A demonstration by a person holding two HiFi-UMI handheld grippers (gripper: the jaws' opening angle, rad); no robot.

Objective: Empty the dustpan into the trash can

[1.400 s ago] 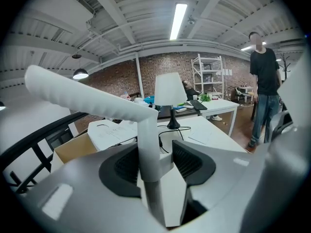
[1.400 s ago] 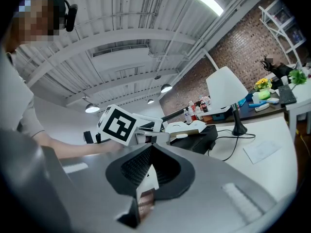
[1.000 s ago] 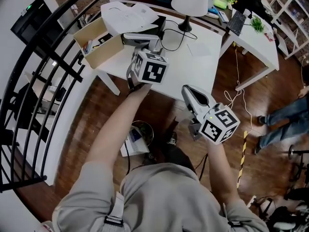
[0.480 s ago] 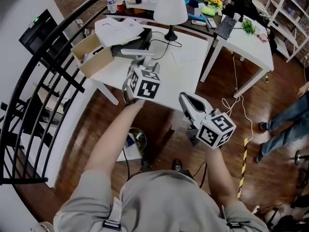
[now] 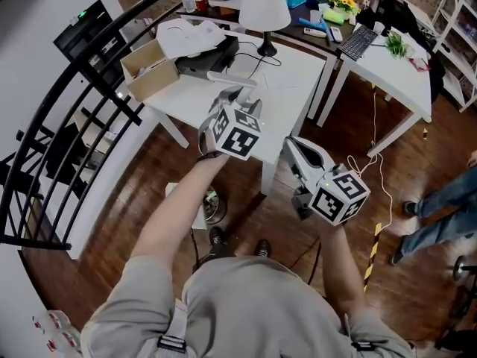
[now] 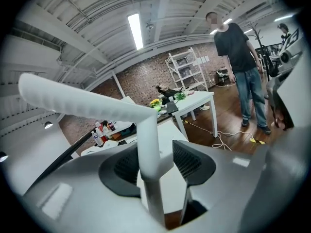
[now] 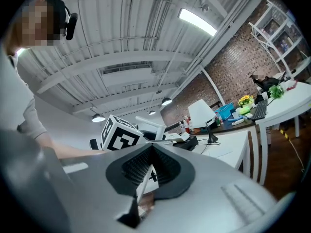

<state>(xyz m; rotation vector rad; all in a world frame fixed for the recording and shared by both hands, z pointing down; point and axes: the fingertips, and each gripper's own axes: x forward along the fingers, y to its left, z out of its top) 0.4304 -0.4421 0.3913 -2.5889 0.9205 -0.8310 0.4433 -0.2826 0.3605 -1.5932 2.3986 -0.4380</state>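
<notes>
My left gripper [image 5: 232, 99] [image 6: 155, 164] is shut on the upright stem of a white dustpan handle [image 6: 148, 144]. The handle's long grip bar [image 5: 231, 79] [image 6: 82, 101] sticks out to the upper left. The pan itself is hidden below. My right gripper [image 5: 298, 151] [image 7: 146, 171] points level toward the table, its jaws shut to a thin slit with nothing seen in them. On the floor under my left arm stands a small round bin [image 5: 215, 207], partly hidden, beside a flat white piece [image 5: 182, 196].
A white table [image 5: 291, 73] stands just ahead with a lamp [image 5: 262, 10], a cardboard box [image 5: 149, 69] and cables. A black railing [image 5: 67, 133] curves along the left. A second white desk [image 5: 387, 66] is at the right, with a person's legs [image 5: 440, 207] beyond it.
I have stepped along the wooden floor beside the white table and both grippers moved with me. The left keeps its hold on the handle. My shoes now show below.
</notes>
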